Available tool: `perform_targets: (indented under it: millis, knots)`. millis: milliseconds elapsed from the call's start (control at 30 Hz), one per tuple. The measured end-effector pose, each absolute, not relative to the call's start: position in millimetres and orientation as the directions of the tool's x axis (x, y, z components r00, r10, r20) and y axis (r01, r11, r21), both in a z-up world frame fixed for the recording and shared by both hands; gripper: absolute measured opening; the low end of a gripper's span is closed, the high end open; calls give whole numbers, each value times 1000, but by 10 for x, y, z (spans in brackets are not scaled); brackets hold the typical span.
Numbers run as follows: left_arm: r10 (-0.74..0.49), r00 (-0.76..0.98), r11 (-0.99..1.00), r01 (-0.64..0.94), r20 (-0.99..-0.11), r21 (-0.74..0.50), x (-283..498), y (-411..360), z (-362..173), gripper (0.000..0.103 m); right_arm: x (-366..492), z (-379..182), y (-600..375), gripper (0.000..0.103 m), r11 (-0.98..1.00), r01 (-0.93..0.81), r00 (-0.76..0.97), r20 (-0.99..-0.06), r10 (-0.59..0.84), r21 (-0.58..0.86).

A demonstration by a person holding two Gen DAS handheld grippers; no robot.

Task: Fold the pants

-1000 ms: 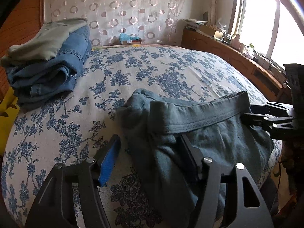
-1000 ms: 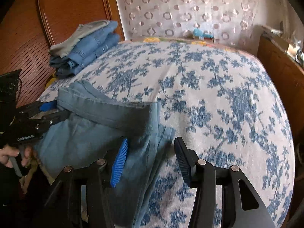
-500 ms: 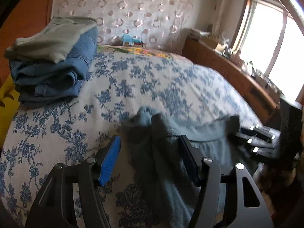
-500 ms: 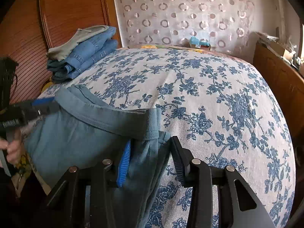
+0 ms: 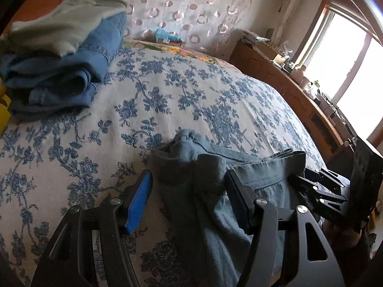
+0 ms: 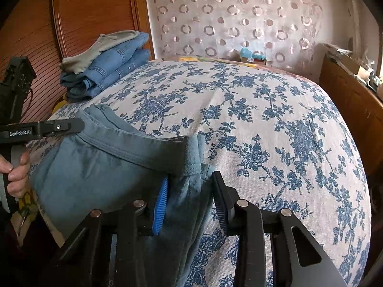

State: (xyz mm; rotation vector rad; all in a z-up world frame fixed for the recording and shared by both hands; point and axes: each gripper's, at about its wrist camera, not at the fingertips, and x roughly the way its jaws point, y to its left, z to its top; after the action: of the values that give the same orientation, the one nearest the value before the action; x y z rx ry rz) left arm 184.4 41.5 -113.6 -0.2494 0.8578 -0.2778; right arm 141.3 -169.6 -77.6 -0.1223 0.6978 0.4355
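Grey-blue pants (image 6: 100, 167) hang over the near edge of the bed (image 6: 263, 119), waistband uppermost. My right gripper (image 6: 189, 198) has the right waist corner between its fingers. Its jaws are closing; the blue pad (image 6: 160, 205) touches the cloth and the black finger sits at the fold's edge. My left gripper (image 5: 189, 191) stands open around the bunched left waist corner (image 5: 186, 148), its pads wide apart. Each gripper shows in the other's view: right gripper (image 5: 296, 179) at the waistband's end, left gripper (image 6: 76, 125) at the other end. A hand (image 6: 14, 169) holds the left grip.
A stack of folded jeans (image 5: 59, 76) with a pale garment on top sits at the bed's far left, by a wooden panel (image 6: 83, 24). A wooden sideboard (image 5: 299, 95) runs along the right under a bright window (image 5: 347, 59). A patterned curtain (image 6: 239, 19) hangs behind.
The right gripper's fingers have drawn closer together around the waist corner. The left gripper has shifted and rolled, and the waistband between the two grippers now looks more bunched.
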Motion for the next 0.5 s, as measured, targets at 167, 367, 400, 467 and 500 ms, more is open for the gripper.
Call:
perform_targets:
  millis: [167, 367, 400, 467, 500]
  knots:
    - [-347, 625, 933, 158, -699, -323, 1835, 377, -1163, 58, 1415, -775, -1700, 36, 903, -428, 680, -645, 348, 36]
    - [-375, 615, 924, 193, -693, -329, 1829, 306, -1152, 35, 1418, -776, -1700, 36, 903, -429, 680, -645, 349, 36]
    - [-378, 615, 923, 197, -692, -330, 1824, 302, -1143, 33, 1416, -777, -1701, 36, 903, -428, 681, -645, 348, 35]
    - [-377, 617, 924, 202, -691, -324, 1807, 280, -1125, 28, 1418, -777, -1701, 36, 903, -428, 681, -645, 347, 34]
    - [-375, 618, 925, 203, -690, -321, 1799, 273, -1116, 28, 1420, -778, -1701, 35, 903, -428, 681, -644, 347, 34]
